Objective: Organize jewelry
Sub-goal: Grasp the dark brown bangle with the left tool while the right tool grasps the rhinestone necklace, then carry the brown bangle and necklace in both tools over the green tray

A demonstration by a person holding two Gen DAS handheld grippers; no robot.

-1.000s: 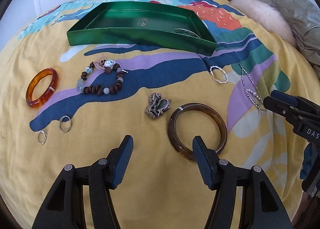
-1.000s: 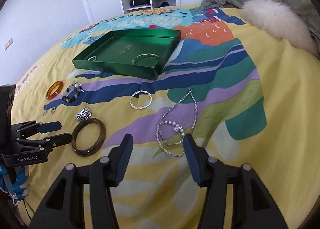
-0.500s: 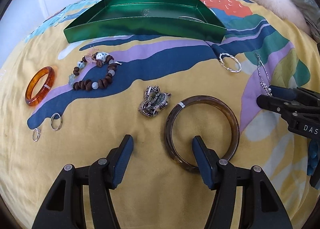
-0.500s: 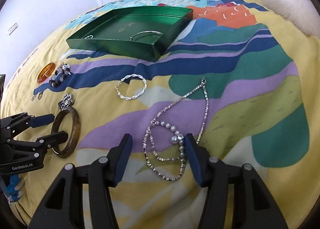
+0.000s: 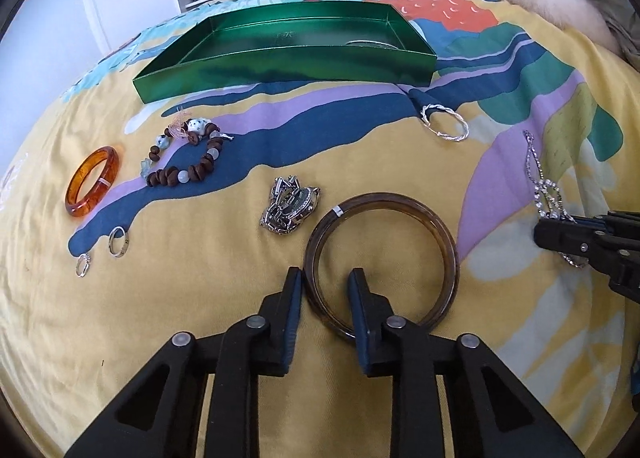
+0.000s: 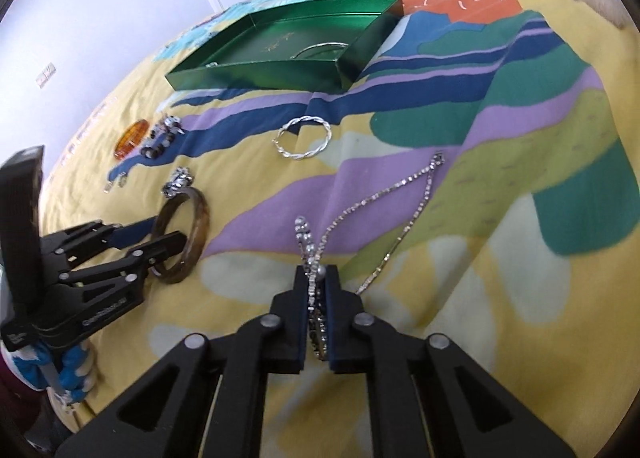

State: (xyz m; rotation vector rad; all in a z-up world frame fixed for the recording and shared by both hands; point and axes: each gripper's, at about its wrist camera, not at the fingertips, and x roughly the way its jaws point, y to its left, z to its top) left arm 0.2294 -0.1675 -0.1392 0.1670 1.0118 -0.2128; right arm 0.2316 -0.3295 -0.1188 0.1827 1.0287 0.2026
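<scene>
Left gripper [image 5: 325, 282] jaws straddle the near rim of the brown bangle [image 5: 380, 262], not fully closed on it. Right gripper [image 6: 316, 280] jaws are clamped on the rhinestone necklace [image 6: 384, 193], near the bedspread's [image 5: 280, 338] front right. Count: two bangles, brown and orange [image 5: 93, 181]; one beaded bracelet [image 5: 184, 161]; one twisted silver hoop [image 5: 445, 121]; one watch [image 5: 291, 205]; two rings [image 5: 118, 242]; one green tray [image 5: 280, 71]. Only the right wrist view shows the silver hoop inside the tray [image 6: 320, 49].
</scene>
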